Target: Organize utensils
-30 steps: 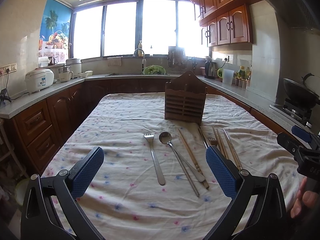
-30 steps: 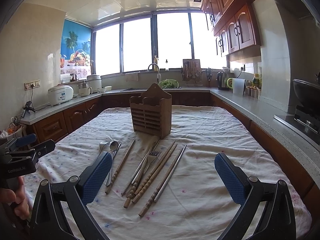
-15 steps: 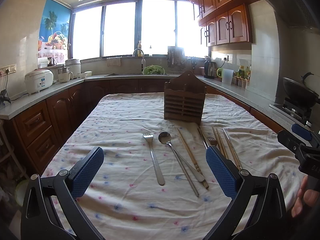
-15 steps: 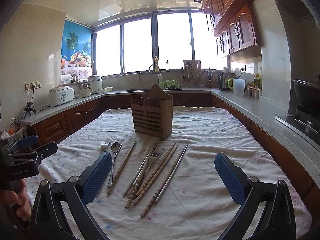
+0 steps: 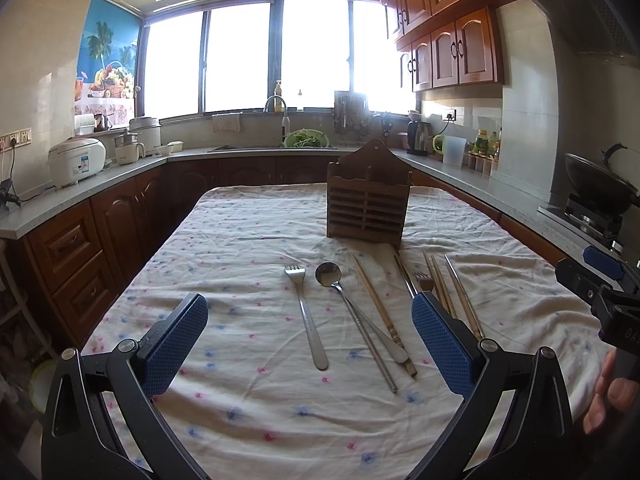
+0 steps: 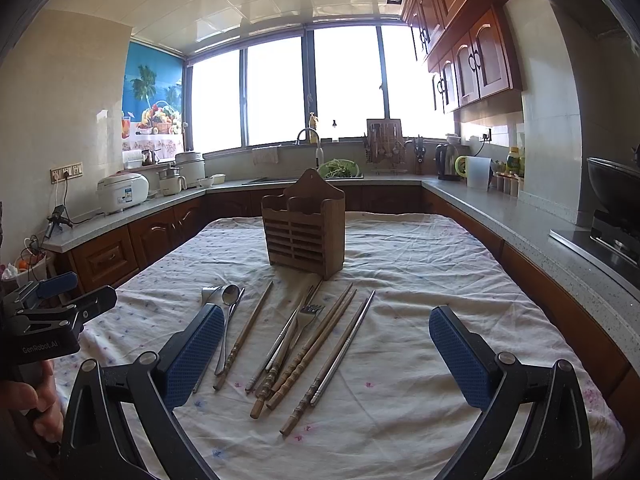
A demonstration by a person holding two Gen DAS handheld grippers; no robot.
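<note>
The kitchen table (image 5: 256, 240) under its flowered cloth sits ringed by dark wooden cabinets, with bright windows behind the sink. From where I sit, almost nothing has changed over the last second: both views have crept only slightly, and every utensil lies where it lay. I read that as the approach only starting, with nothing sorted yet.

My left claw (image 5: 310, 346) is spread wide and empty, hovering above the near end of the table. Between its pads I see a fork (image 5: 306, 312), just right of it a spoon (image 5: 352, 308), and a wooden chopstick (image 5: 378, 308) crossing the spoon's handle. My right claw (image 6: 326, 354) is likewise wide apart and holding nothing, over a fan of chopsticks (image 6: 308, 346) and a second fork (image 6: 308, 314) lying among them.

The wooden holder (image 5: 368, 200) stands upright beyond the utensils, near their far tips, and its compartments look empty from here, though I cannot see down into them. I judge the whole job is still ahead, beginning with a first pick
</note>
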